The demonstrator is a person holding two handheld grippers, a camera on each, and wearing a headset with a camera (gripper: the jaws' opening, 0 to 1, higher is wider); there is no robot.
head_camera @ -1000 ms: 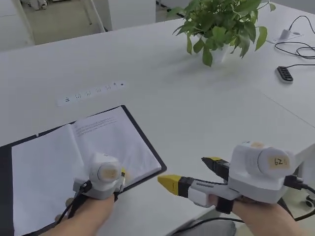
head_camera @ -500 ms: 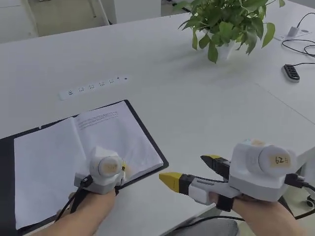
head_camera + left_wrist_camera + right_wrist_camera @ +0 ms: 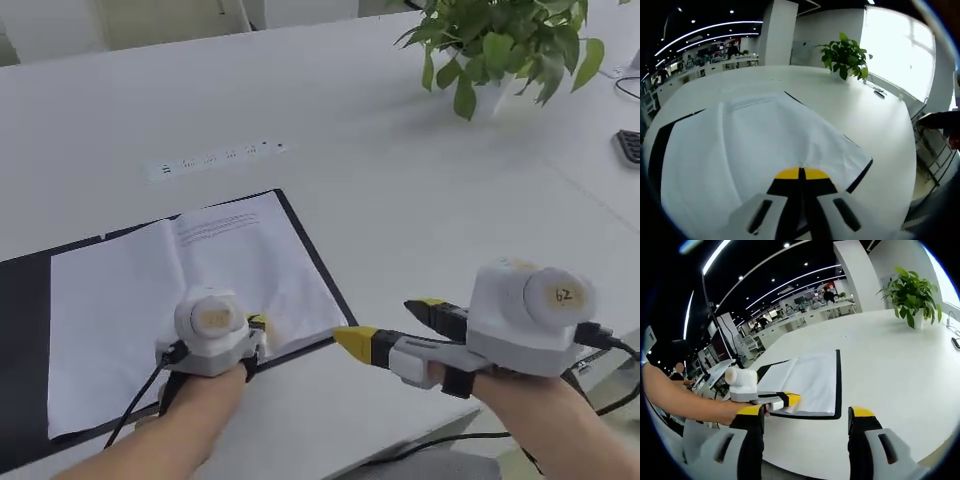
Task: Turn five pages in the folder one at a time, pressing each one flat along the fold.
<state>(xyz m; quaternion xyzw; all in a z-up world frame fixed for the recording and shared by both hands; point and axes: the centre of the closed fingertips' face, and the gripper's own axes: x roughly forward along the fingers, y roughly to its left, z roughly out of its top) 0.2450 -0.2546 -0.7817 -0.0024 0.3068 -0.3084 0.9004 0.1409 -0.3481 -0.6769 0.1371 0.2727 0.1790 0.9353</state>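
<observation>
A black folder [image 3: 22, 330] lies open on the white table, with a left page [image 3: 110, 320] and a right page [image 3: 250, 260] that has a few printed lines at its top. My left gripper [image 3: 257, 323] rests low on the right page near its front edge; its yellow tips [image 3: 801, 173] are shut together over the paper. My right gripper [image 3: 392, 322] hovers open just off the folder's near right corner, with nothing between its jaws [image 3: 805, 411]. In the right gripper view the folder [image 3: 810, 380] lies ahead, with the left gripper [image 3: 790, 399] on it.
A potted plant [image 3: 500, 50] stands at the back right. A power strip [image 3: 215, 157] is set into the table behind the folder. A black device [image 3: 630, 145] lies at the right edge. Cables [image 3: 610, 345] trail from the right gripper near the table's front edge.
The head camera has shifted, sliding the scene right. The right gripper has edged a little closer to the folder's near right corner. The left gripper stays shut on the right page.
</observation>
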